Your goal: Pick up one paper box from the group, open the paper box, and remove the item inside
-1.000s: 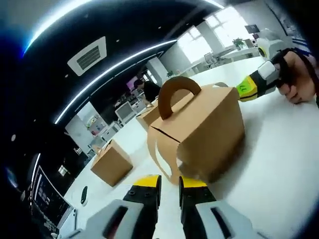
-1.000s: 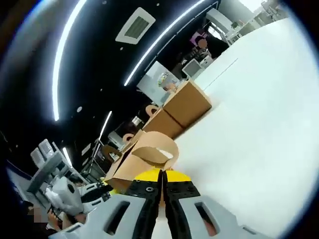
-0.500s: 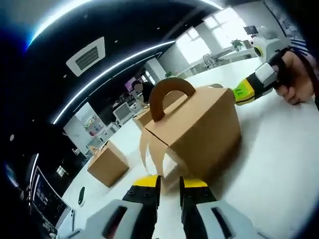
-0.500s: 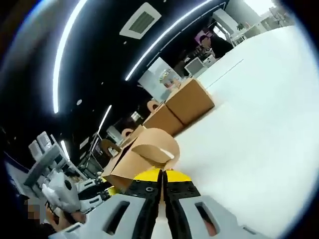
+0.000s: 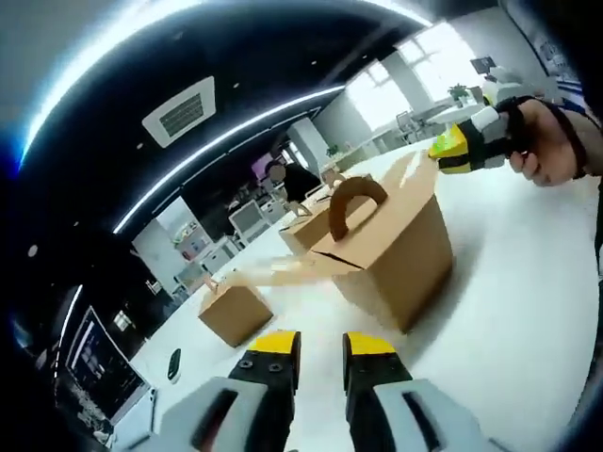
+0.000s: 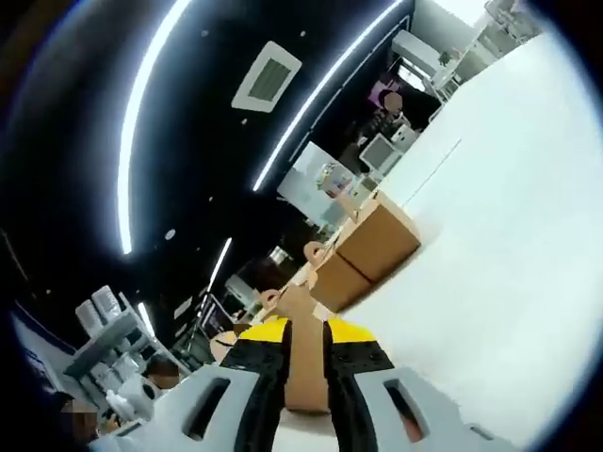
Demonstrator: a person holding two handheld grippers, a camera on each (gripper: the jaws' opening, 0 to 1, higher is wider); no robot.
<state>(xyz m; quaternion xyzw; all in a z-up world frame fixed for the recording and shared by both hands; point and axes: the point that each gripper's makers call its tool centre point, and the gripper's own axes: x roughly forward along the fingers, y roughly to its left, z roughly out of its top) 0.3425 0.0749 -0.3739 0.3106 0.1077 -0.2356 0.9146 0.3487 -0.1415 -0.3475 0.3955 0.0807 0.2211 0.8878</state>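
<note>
So the white table [image 5: 528, 311] carries everything: the chosen paper box [image 5: 391, 245] stands on it in front of the left gripper [image 5: 318, 344], whose jaws hang parted and empty just short of the box, while two more boxes [image 5: 236, 311] sit behind and beside it. The right gripper [image 5: 452, 151] is clenched on one of that box's top flaps [image 6: 303, 363] at its far upper corner. By my reading the opening is underway with the top partly lifted; finishing it and taking out the item, not visible yet, remain.
</note>
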